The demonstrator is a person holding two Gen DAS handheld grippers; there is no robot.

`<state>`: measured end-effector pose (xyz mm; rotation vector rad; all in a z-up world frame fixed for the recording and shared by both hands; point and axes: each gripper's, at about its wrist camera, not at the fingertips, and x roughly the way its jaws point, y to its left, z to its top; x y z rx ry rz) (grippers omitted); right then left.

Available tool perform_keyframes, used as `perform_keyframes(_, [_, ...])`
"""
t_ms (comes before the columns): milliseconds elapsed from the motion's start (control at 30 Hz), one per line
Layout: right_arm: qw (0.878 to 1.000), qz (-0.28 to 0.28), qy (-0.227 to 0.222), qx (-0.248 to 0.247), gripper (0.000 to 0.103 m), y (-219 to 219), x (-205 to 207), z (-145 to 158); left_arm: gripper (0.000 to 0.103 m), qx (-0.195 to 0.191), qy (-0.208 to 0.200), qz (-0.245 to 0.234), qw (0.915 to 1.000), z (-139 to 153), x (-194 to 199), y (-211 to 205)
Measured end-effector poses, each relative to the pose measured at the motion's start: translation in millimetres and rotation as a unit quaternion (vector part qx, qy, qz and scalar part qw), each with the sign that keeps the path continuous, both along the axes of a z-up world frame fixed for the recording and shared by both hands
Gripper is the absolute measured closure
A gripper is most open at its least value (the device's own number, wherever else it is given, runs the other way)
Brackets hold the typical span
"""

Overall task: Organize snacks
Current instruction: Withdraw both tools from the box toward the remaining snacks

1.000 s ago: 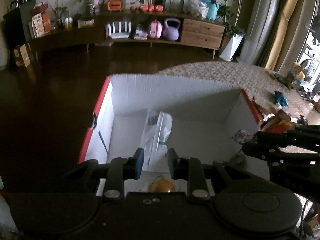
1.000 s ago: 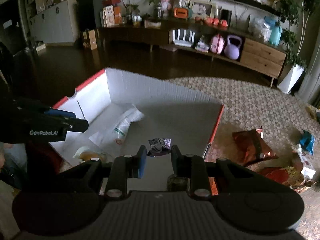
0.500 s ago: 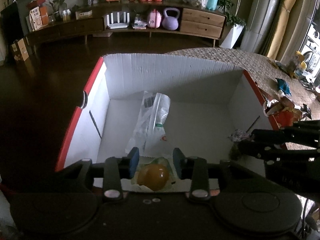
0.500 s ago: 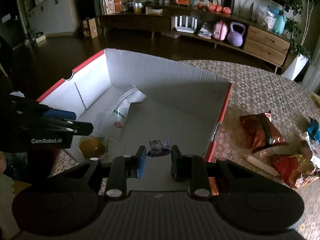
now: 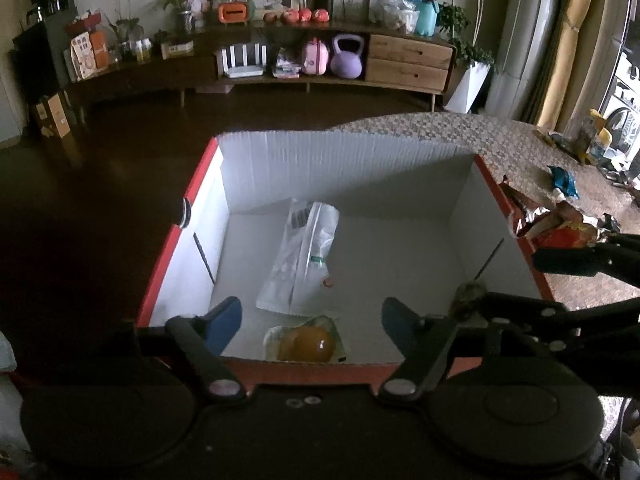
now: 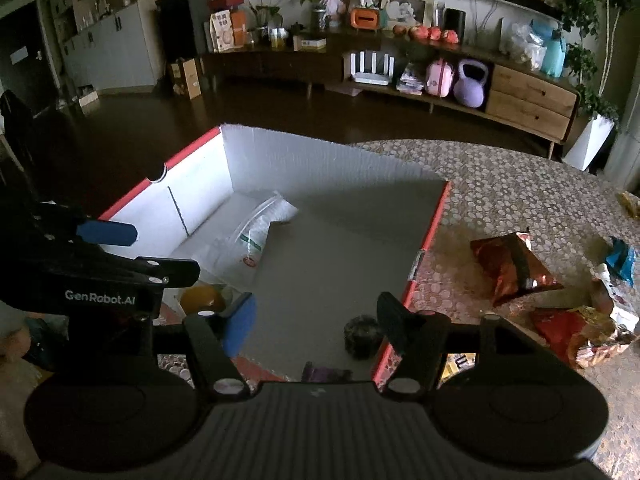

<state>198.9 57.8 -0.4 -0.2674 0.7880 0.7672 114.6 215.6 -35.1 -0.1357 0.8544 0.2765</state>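
Note:
A red cardboard box (image 5: 176, 268) with white inner walls stands on the patterned table. Inside it lie a clear plastic bag (image 5: 304, 256) and an orange round snack in a clear wrapper (image 5: 308, 344) against the near wall. My left gripper (image 5: 310, 316) hovers over that snack. Its jaws are opening wide and its pads touch nothing. My right gripper (image 6: 316, 318) hangs over the box's right side, its jaws also opening. A small dark wrapped snack (image 6: 362, 334) lies loose on the box floor just inside its right finger.
Loose snacks lie on the table right of the box: a red-brown foil bag (image 6: 512, 268), crumpled red bags (image 6: 568, 328) and a blue wrapper (image 6: 622, 260). Dark floor and a long wooden sideboard (image 6: 528, 96) lie beyond the box.
Both grippers' jaws have spread wide. The orange snack left the left fingers and the dark wrapped snack left the right fingers; both now rest on the box floor.

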Motion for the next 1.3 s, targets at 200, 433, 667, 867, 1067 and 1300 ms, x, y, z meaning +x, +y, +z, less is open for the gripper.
perform_keyframes(200, [1.0, -0.013, -0.008, 0.013, 0.029, -18.0, -5.0, 11.7, 0.017, 0.002, -0.02, -0.008, 0.9998, 14.8, -7.2, -10.9])
perform_keyframes(433, [0.999, -0.027, -0.018, 0.03, 0.029, -41.8, -12.3, 27.7, 0.014, 0.008, -0.041, -0.021, 0.9989, 30.9, -13.9, -29.3])
perform_keyframes(667, [0.997, -0.044, -0.034, 0.049, 0.021, -75.2, -21.0, 44.3, 0.006, 0.015, -0.064, -0.036, 0.9972, 45.4, -20.6, -50.4])
perform_keyframes(867, [0.995, -0.064, -0.042, 0.06, 0.018, -108.7, -24.6, 54.5, 0.0, 0.026, -0.085, -0.058, 0.9943, 55.6, -23.5, -76.1])
perform_keyframes(1067, [0.993, -0.082, -0.046, 0.068, 0.015, -144.2, -26.5, 60.9, 0.0, 0.021, -0.096, -0.079, 0.992, 61.3, -21.2, -104.4])
perform_keyframes(1300, [0.989, -0.121, -0.061, 0.064, 0.015, -199.0, -23.2, 64.4, 0.0, 0.008, -0.101, -0.113, 0.9884, 59.5, -14.5, -141.8])
